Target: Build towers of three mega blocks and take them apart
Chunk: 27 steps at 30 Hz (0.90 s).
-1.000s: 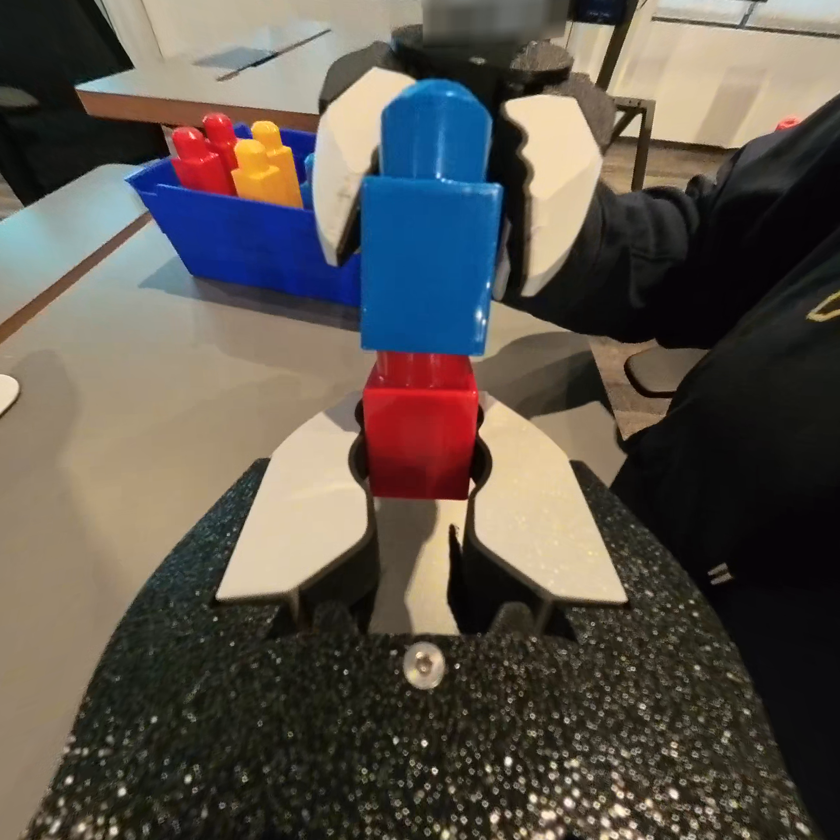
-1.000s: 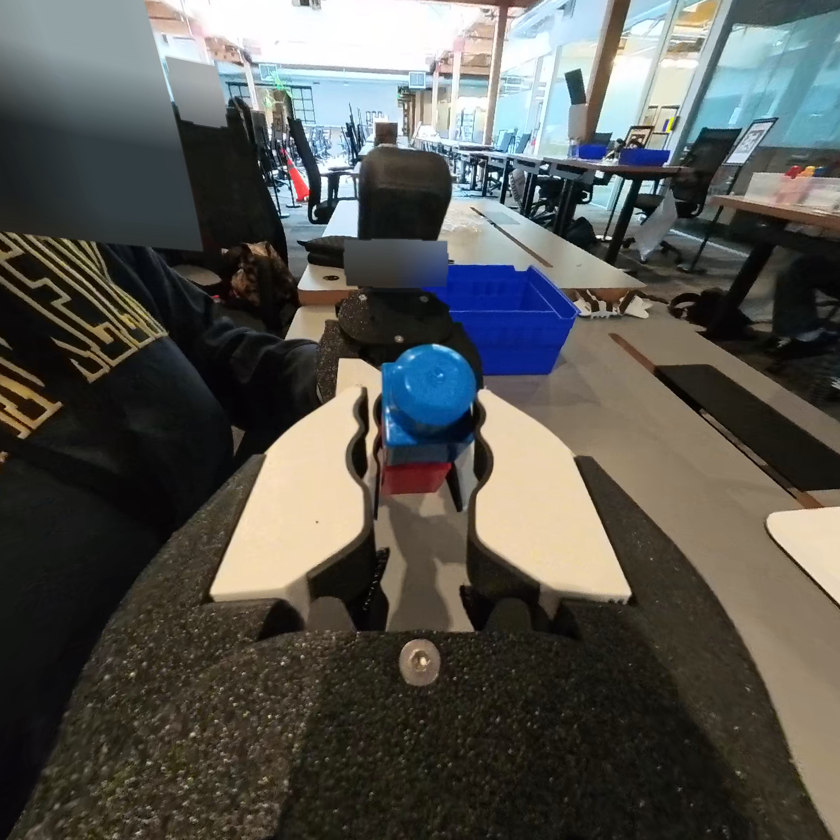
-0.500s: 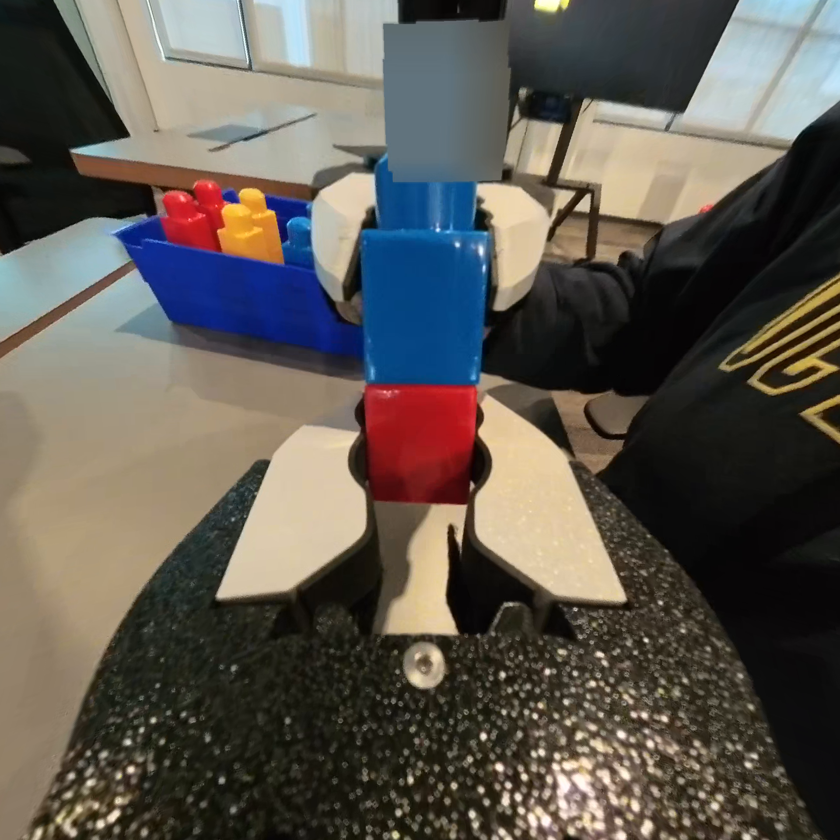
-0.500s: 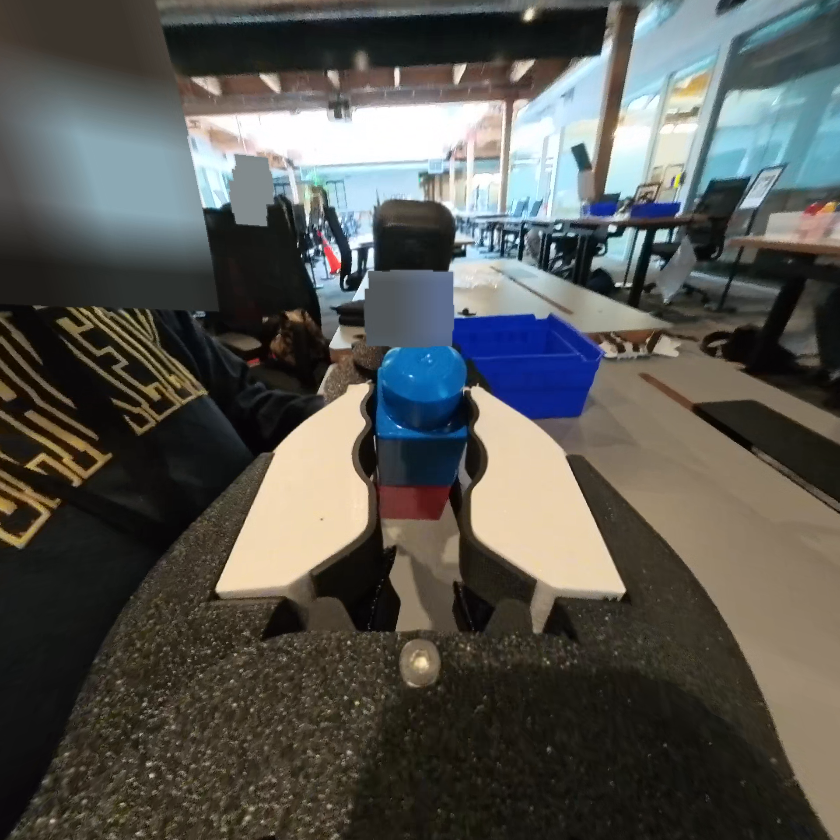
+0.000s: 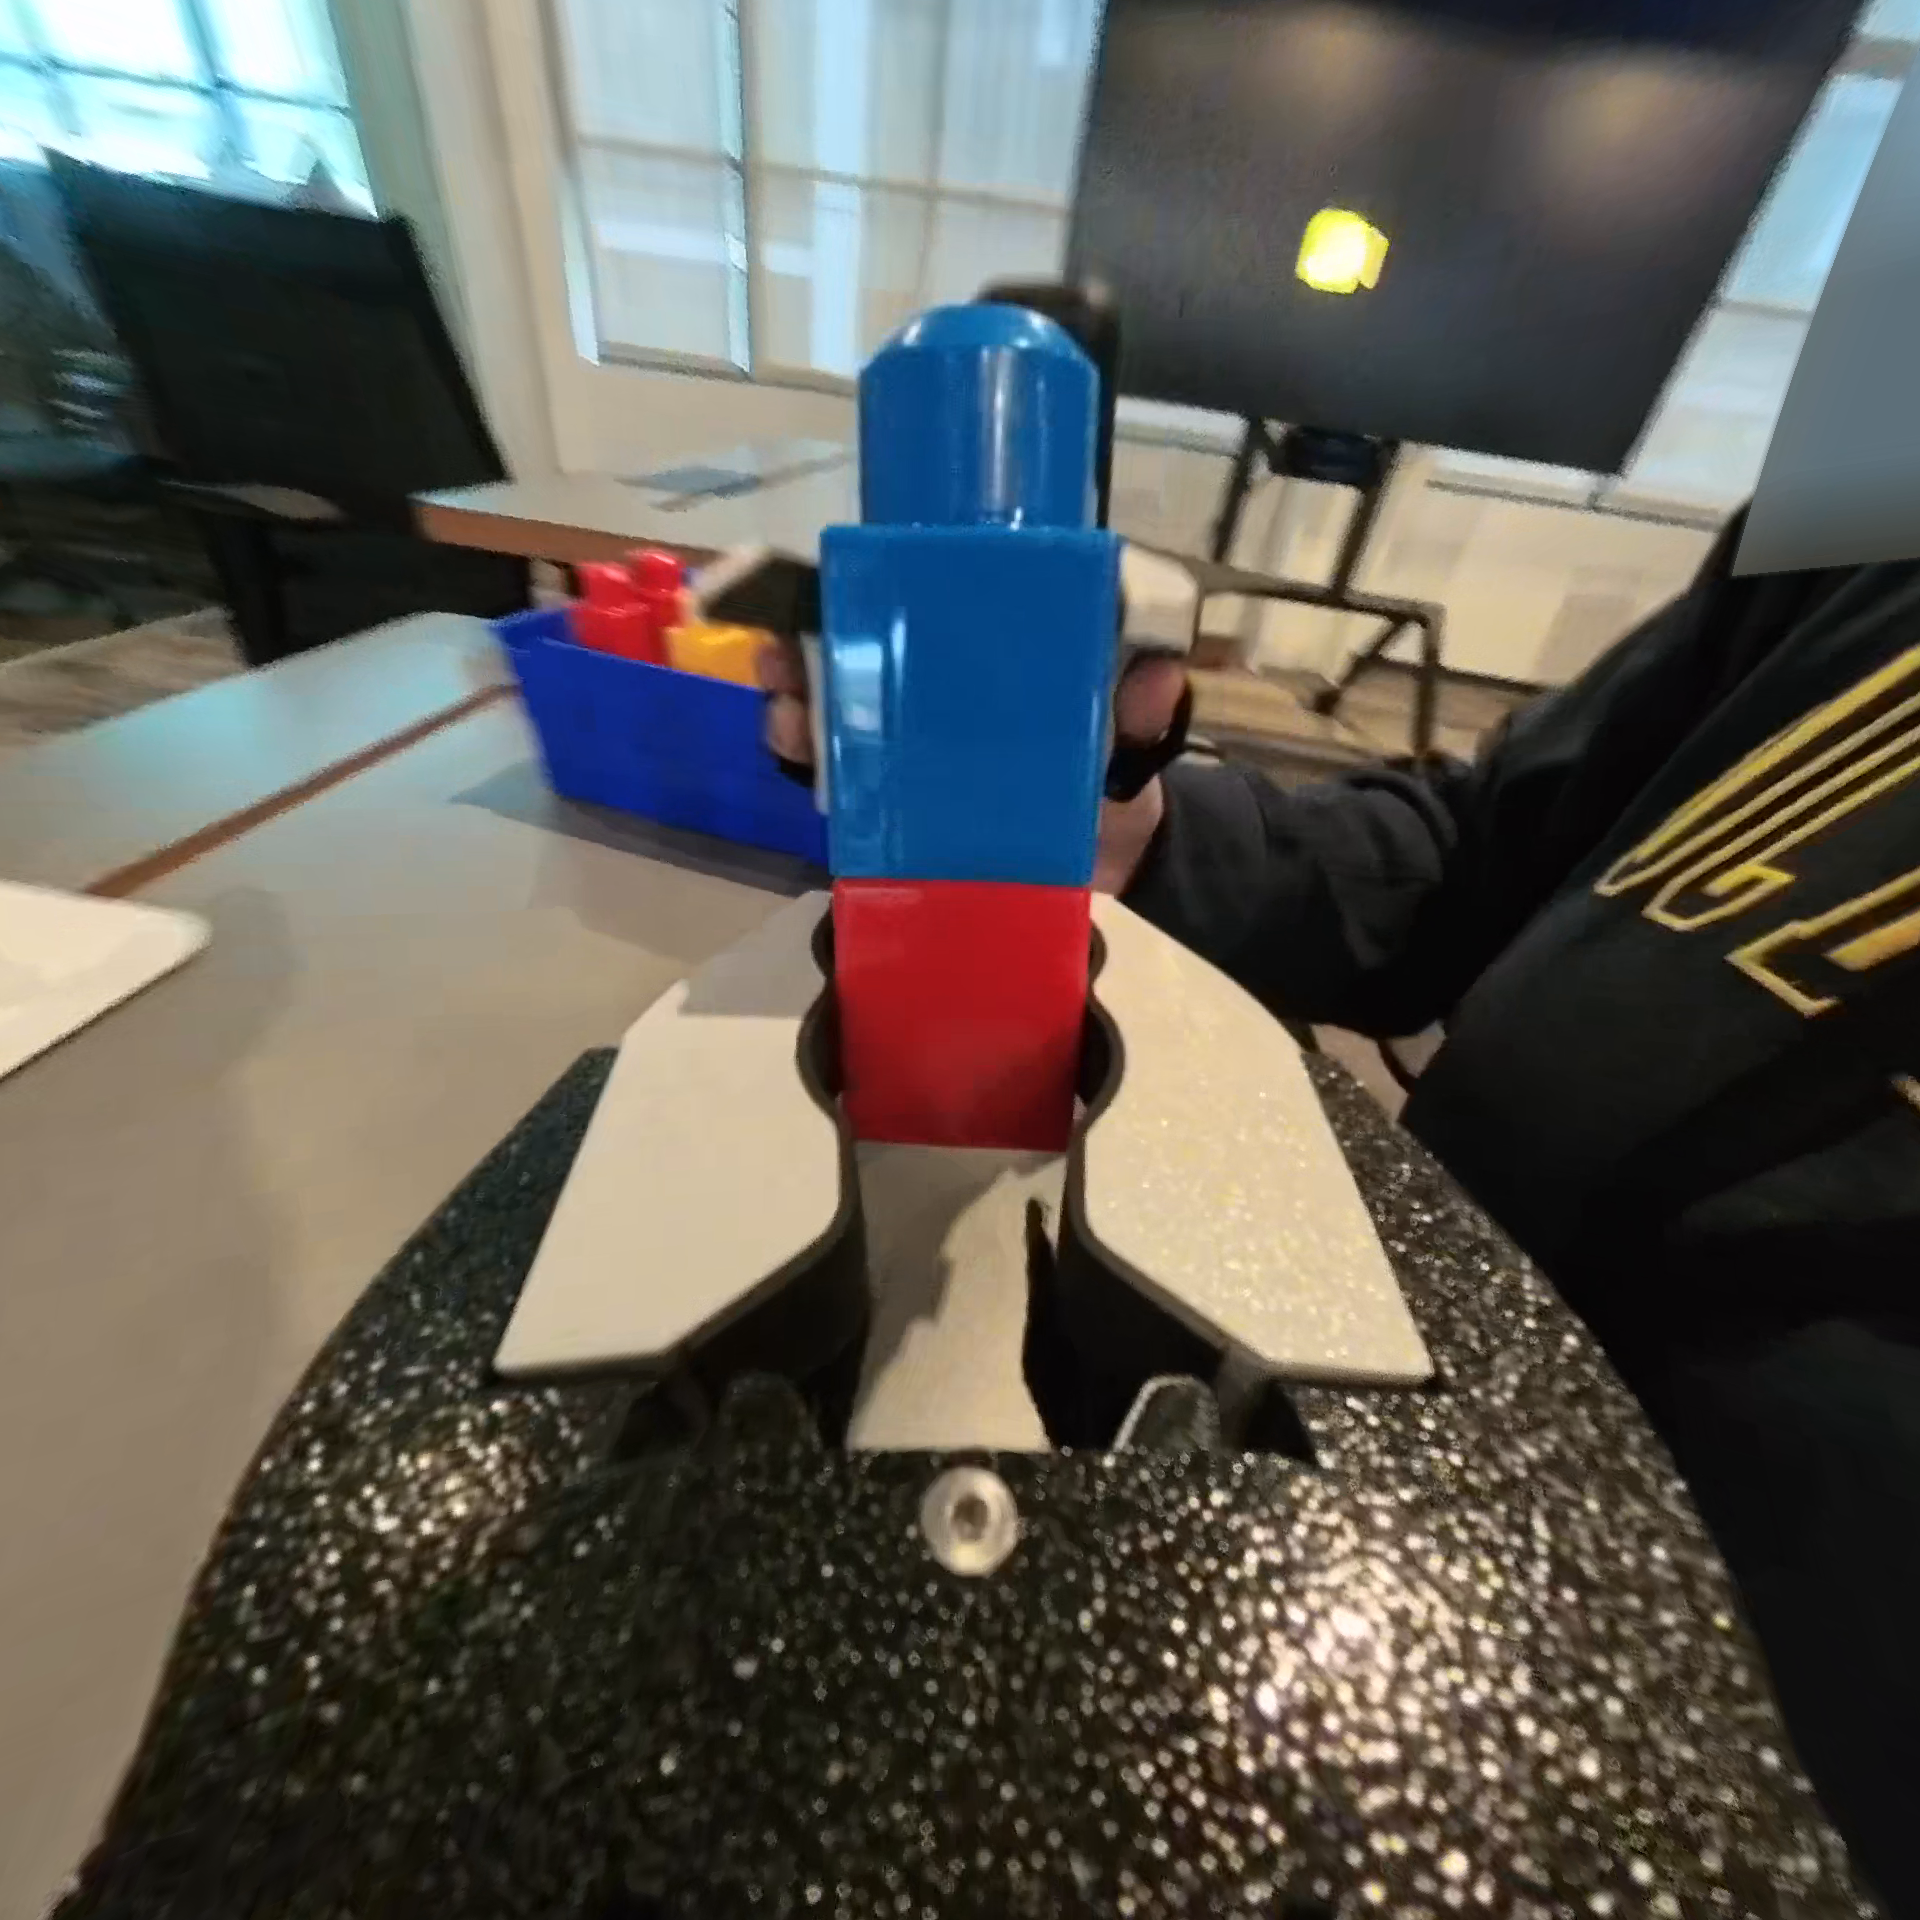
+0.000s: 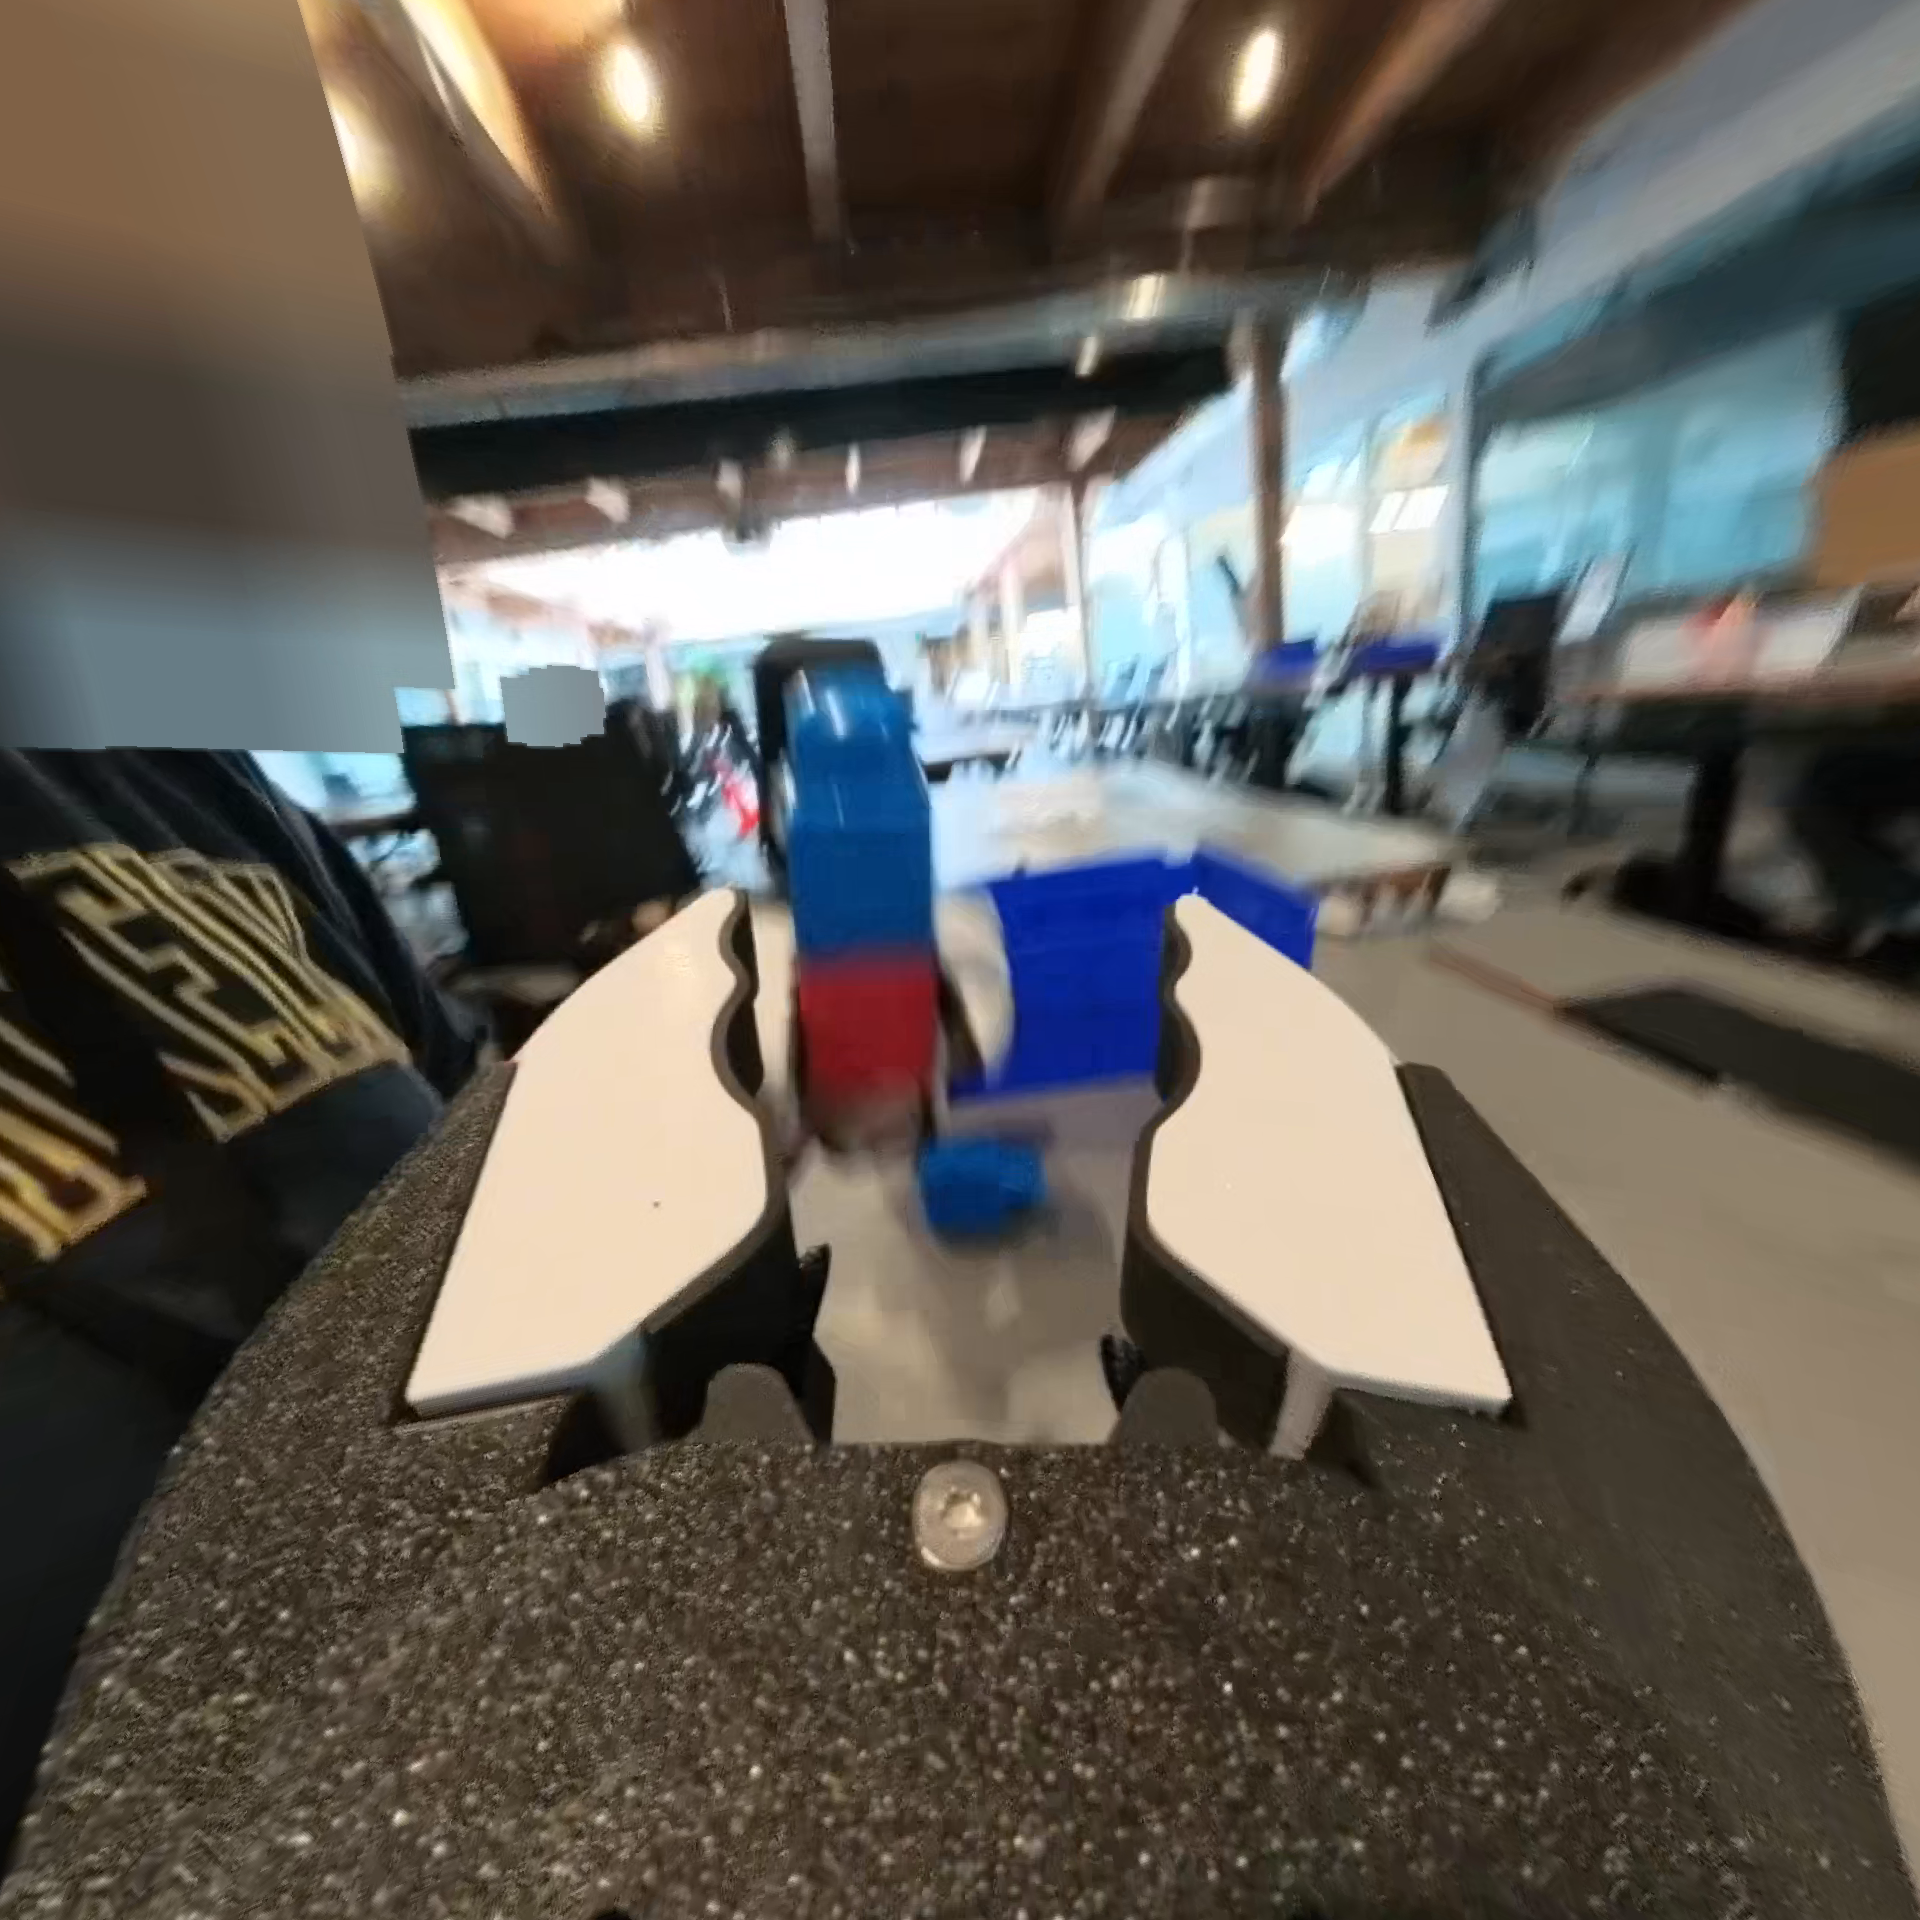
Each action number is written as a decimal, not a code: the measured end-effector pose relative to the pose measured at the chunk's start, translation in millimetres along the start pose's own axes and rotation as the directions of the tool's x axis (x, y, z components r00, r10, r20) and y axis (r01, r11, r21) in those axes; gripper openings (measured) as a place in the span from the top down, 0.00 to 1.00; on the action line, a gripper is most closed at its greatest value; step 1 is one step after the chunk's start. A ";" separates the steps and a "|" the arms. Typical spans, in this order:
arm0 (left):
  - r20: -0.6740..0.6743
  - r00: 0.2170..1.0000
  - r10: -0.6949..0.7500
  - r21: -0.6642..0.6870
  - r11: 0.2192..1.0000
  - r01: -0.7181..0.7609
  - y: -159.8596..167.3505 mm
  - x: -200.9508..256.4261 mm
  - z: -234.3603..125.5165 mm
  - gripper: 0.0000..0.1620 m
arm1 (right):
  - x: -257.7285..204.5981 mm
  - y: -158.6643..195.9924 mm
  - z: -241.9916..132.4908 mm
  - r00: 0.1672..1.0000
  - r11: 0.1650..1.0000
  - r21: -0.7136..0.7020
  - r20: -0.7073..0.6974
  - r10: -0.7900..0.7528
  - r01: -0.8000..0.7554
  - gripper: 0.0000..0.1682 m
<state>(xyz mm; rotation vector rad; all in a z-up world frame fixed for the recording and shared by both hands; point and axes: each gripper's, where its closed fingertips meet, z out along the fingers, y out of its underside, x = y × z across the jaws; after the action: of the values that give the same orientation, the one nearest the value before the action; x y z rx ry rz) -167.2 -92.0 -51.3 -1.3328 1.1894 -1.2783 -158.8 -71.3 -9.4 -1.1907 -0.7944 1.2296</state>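
My left gripper (image 5: 961, 940) is shut on a red block (image 5: 956, 1039) and holds it upright above the grey table (image 5: 312, 1091). A blue block (image 5: 971, 707) sits pressed on top of the red one. My right gripper (image 6: 956, 987) is open and empty, its jaws wide apart. It is drawn back from the two-block stack, whose blue block (image 6: 857, 862) and red block (image 6: 868, 1029) stand a little left of its centre. In the left wrist view its fingers (image 5: 748, 592) show behind the blue block. The right wrist view is blurred.
A blue bin (image 5: 644, 727) with red and yellow blocks stands on the table behind the stack; it also shows in the right wrist view (image 6: 1081, 977). A loose blue block (image 6: 982, 1184) lies on the table. A white pad (image 5: 62, 966) lies left. A dark sleeve (image 5: 1351, 883) is on the right.
The blue block went down onto the red one until they joined. My right gripper then opened, let go of the blue block and drew back. Both views tilted upward.
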 end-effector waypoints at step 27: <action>0.334 0.941 -0.048 0.036 0.999 0.038 -0.3 -11.7 -161.8 0.75 | 25.8 229.6 146.1 0.720 0.505 -0.678 0.678 0.147 0.535 0.77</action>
<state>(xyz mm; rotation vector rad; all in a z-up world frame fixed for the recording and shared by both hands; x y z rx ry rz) -328.8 -79.1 -44.6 -1.4920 0.9040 -1.0410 -352.8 -29.3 -197.3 -1.3111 -2.2662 1.0340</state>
